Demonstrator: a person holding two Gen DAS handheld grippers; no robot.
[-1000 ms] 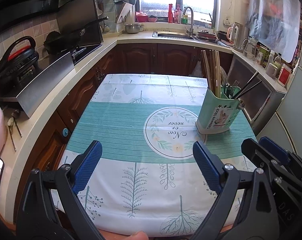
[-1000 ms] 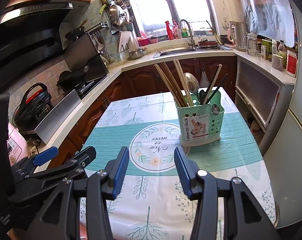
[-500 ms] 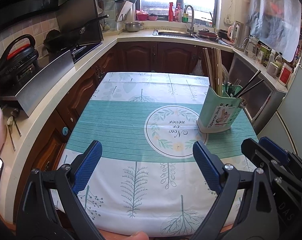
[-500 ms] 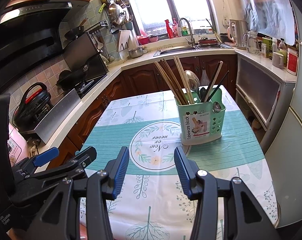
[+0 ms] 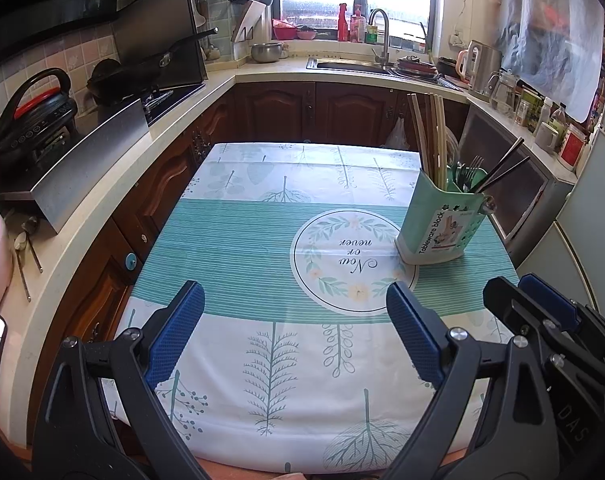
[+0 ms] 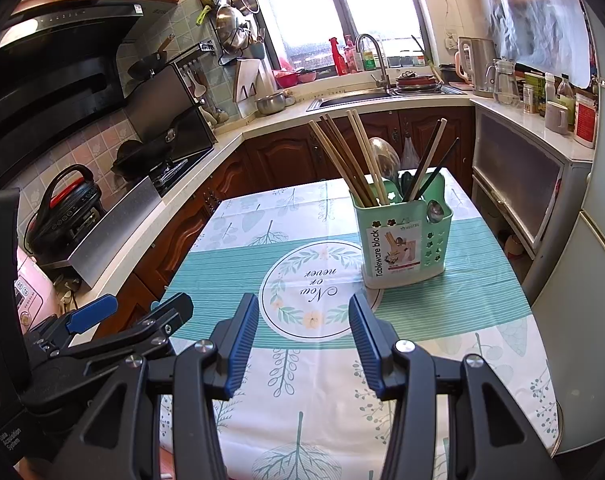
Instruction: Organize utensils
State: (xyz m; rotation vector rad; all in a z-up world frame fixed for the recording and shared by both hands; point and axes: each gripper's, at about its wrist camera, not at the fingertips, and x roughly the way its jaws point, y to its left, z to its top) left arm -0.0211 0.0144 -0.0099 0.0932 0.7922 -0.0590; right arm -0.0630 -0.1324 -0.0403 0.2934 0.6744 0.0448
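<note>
A green plastic utensil holder (image 6: 402, 236), labelled "Tableware block", is placed upright on the table (image 5: 238, 240), which is covered by a cloth with leaf prints and a round emblem (image 6: 314, 284). The holder is seen just beside the emblem, on the teal stripe of the cloth. Wooden chopsticks (image 6: 342, 156), dark chopsticks (image 6: 430, 164), a large metal spoon (image 6: 382, 156) and a small spoon (image 6: 435, 210) are held in its compartments; forks (image 5: 468, 172) are visible in the left wrist view.

The left gripper (image 5: 294, 328) is kept released, with its blue pads wide apart and nothing between them. It is held over the near part of the table, well apart from the holder. The right gripper (image 6: 304, 340) is also released, with its pads apart and only the cloth seen between them. It is pointed toward the emblem, near the holder but not touching it. The two grippers are held side by side.
</note>
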